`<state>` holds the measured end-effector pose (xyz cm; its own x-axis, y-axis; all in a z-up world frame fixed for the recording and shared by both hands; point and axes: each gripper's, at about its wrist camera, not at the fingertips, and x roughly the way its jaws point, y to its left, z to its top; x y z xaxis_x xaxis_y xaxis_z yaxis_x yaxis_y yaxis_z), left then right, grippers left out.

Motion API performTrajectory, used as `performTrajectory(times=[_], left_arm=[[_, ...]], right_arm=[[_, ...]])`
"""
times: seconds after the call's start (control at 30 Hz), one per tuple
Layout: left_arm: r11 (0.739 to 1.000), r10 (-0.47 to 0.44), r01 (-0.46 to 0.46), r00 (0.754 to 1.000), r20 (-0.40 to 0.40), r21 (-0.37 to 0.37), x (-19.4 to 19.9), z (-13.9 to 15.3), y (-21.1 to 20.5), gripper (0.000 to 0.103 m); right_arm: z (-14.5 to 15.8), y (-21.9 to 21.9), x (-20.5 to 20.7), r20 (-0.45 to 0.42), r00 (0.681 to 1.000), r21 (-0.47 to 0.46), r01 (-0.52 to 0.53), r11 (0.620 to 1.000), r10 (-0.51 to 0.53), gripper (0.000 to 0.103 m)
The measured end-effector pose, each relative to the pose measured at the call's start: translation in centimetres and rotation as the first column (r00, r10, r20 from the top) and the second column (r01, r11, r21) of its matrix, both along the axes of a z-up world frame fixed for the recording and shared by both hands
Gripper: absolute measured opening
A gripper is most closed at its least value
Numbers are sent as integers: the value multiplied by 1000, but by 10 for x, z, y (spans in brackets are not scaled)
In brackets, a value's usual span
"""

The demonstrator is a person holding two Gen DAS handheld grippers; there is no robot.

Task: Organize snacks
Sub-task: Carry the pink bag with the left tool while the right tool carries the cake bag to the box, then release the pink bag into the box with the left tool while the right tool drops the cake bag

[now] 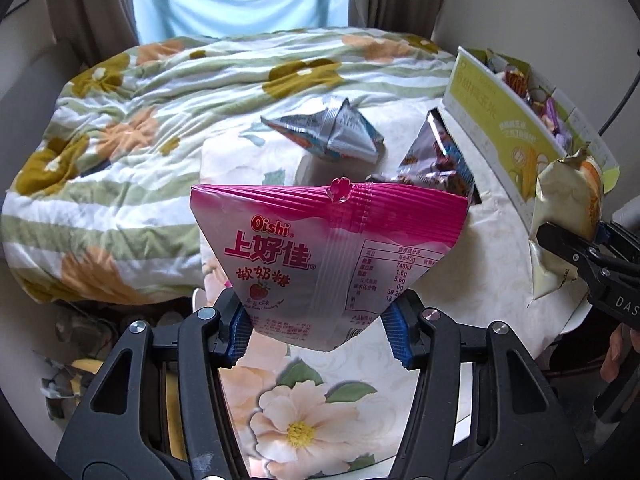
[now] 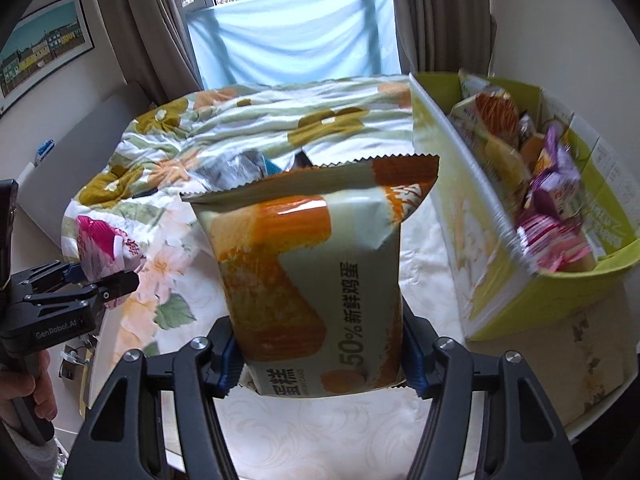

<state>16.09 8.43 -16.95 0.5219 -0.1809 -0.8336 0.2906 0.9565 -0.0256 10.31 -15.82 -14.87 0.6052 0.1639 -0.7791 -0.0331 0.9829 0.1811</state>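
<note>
A: Two tools, two packets in hand? And where is each against the box?

B: Yes. The left tool (image 1: 318, 330) is clamped on one pink packet (image 1: 328, 256), gripped low between the blue pads (image 1: 240, 332), the packet standing up above the worktop (image 1: 304, 408) left of the box (image 1: 516, 136). The right tool (image 2: 322, 364) is closed on one orange cake packet (image 2: 308, 264), upright between its fingers, just left of the box (image 2: 480, 216).

A: How many loose packets remain?

B: Two lie on the worktop left of the box: a silver packet (image 1: 332, 132), further off, and a dark foil packet (image 1: 436, 160) leaning near the box's wall.

A: And the box?

B: One green-and-white carton, holding several wrapped snacks (image 2: 548, 200); their count cannot be told. It stands at the worktop's right edge.

A: Beyond the box?

B: One bed with a flowered quilt (image 1: 140, 128) to its left, a curtained window (image 2: 296, 36) behind.
</note>
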Motion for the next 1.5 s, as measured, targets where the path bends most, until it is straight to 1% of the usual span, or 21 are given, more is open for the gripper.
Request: performTrajectory(times=[0.07, 0.17, 0.27, 0.33, 0.47, 0.6, 0.7, 0.8, 0.9, 1.07, 1.2, 1.23, 1.3, 1.33, 1.37, 1.43, 1.5], left_arm=[[1000, -12, 12, 1000, 25, 0, 0, 19, -7, 51], [999, -27, 25, 998, 62, 27, 0, 42, -23, 51], [999, -41, 39, 995, 95, 24, 3, 62, -41, 51], [999, -47, 44, 992, 115, 28, 4, 74, -58, 51], [999, -34, 35, 991, 131, -4, 4, 91, -94, 51], [998, -38, 44, 990, 136, -47, 5, 105, -141, 51], [996, -44, 54, 990, 131, -71, 10, 109, -182, 51], [994, -40, 52, 992, 120, -95, 17, 110, -220, 51], [994, -44, 55, 992, 120, -93, 19, 106, -256, 51], [994, -31, 40, 995, 94, -97, 22, 95, -304, 51], [995, -11, 17, 998, 67, -94, 22, 84, -328, 51], [996, -7, 13, 998, 57, -93, 22, 81, -333, 51], [996, -5, 9, 999, 42, -90, 22, 76, -340, 51], [996, -5, 8, 999, 36, -86, 22, 74, -342, 51], [997, -4, 7, 1000, 31, -81, 22, 72, -345, 51], [997, -1, 3, 1000, 24, -77, 22, 69, -348, 51], [997, 0, 1, 1000, 15, -77, 22, 66, -351, 51]], right_arm=[[18, -5, -4, 19, 1000, 6, 4, 1000, -4, 59], [46, -23, -9, 48, 999, 46, 15, 999, -17, 59], [68, -48, -13, 69, 997, 48, 41, 998, -44, 59], [82, -68, -11, 79, 993, 50, 80, 996, -83, 59], [99, -115, -7, 105, 988, 52, 109, 993, -114, 59], [110, -169, -3, 109, 985, 49, 129, 990, -134, 59], [110, -200, 2, 103, 986, 43, 128, 991, -132, 59], [103, -229, 8, 89, 989, 45, 119, 992, -122, 59], [93, -255, 16, 68, 992, 49, 101, 994, -104, 59], [73, -282, 32, 27, 998, 78, 59, 995, -61, 59], [57, -289, 48, 0, 1000, 92, 0, 996, -1, 61], [53, -291, 50, -11, 1000, 95, -14, 995, 15, 63], [48, -293, 53, -29, 999, 88, -18, 996, 20, 78], [47, -296, 52, -22, 1000, 100, -16, 995, 19, 91], [47, -299, 50, -11, 1000, 124, -17, 992, 19, 98], [48, -308, 47, 7, 1000, 163, -10, 987, 9, 99], [50, -314, 43, 15, 1000, 177, 7, 984, -10, 99]])
